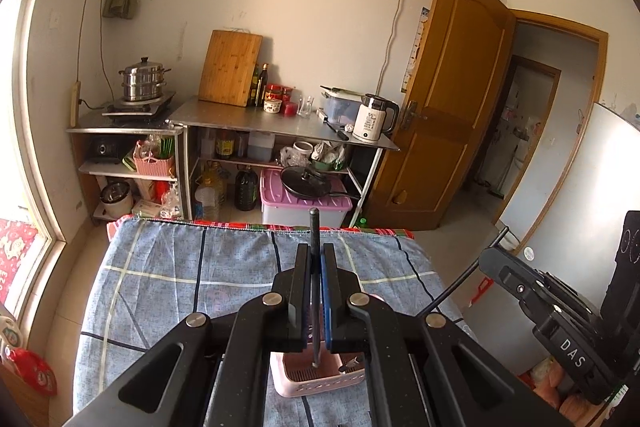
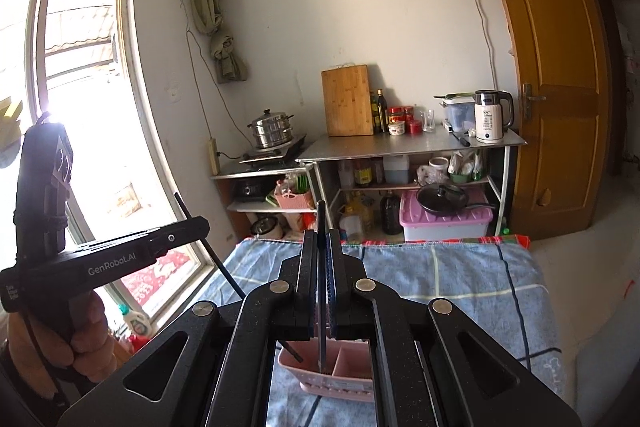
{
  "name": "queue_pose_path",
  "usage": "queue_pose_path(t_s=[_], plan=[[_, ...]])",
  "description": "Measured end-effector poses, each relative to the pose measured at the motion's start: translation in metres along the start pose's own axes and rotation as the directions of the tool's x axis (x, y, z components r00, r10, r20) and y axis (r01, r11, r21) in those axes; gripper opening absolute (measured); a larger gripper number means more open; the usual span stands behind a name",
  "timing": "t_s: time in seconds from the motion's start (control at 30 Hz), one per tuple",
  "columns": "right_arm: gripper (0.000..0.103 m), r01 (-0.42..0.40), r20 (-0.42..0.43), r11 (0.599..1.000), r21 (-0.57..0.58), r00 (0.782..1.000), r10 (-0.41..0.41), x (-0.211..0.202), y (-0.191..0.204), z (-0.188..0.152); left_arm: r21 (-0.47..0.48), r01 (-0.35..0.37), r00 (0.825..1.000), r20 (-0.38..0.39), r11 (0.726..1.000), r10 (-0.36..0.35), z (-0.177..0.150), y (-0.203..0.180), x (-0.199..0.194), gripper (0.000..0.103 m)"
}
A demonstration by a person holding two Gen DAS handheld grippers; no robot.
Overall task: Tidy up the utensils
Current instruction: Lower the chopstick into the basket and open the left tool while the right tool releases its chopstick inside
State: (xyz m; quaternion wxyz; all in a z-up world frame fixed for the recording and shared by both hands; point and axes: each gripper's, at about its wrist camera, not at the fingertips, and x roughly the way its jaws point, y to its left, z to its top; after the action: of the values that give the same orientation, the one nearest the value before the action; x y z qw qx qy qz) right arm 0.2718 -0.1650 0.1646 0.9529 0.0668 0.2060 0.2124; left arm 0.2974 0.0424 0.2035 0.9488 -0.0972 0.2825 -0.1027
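Note:
My left gripper (image 1: 316,251) is shut on a thin dark chopstick (image 1: 314,231) that stands upright, its lower tip inside the pink utensil holder (image 1: 316,385) below the jaws. My right gripper (image 2: 321,239) is shut on another thin dark chopstick (image 2: 321,215), also upright, with its lower end in the left compartment of the pink utensil holder (image 2: 340,383). The holder stands on the blue checked tablecloth (image 2: 460,279). The left gripper also shows in the right wrist view (image 2: 202,227), holding its dark stick slanted. The right gripper's body (image 1: 532,295) shows at the right of the left wrist view.
The blue checked tablecloth (image 1: 192,267) covers the table. Beyond it a metal shelf unit (image 1: 288,123) holds a cutting board (image 1: 231,67), bottles, jars and a white kettle (image 1: 374,119). A steamer pot (image 1: 143,79) sits at left. A wooden door (image 1: 452,99) stands open at right.

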Motion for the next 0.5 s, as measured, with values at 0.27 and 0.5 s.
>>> queue_pose_path(t_s=[0.27, 0.5], plan=[[0.004, 0.002, -0.076, 0.999, 0.033, 0.997, 0.001, 0.036, -0.011, -0.023, -0.050, -0.002, 0.996, -0.091, 0.999, -0.002, -0.024, 0.018, 0.049, 0.004], [0.004, 0.008, -0.139, 0.998, 0.064, 0.990, 0.001, 0.057, -0.024, -0.041, -0.055, -0.007, 0.989, -0.146, 0.998, -0.001, -0.048, 0.025, 0.075, 0.004]])
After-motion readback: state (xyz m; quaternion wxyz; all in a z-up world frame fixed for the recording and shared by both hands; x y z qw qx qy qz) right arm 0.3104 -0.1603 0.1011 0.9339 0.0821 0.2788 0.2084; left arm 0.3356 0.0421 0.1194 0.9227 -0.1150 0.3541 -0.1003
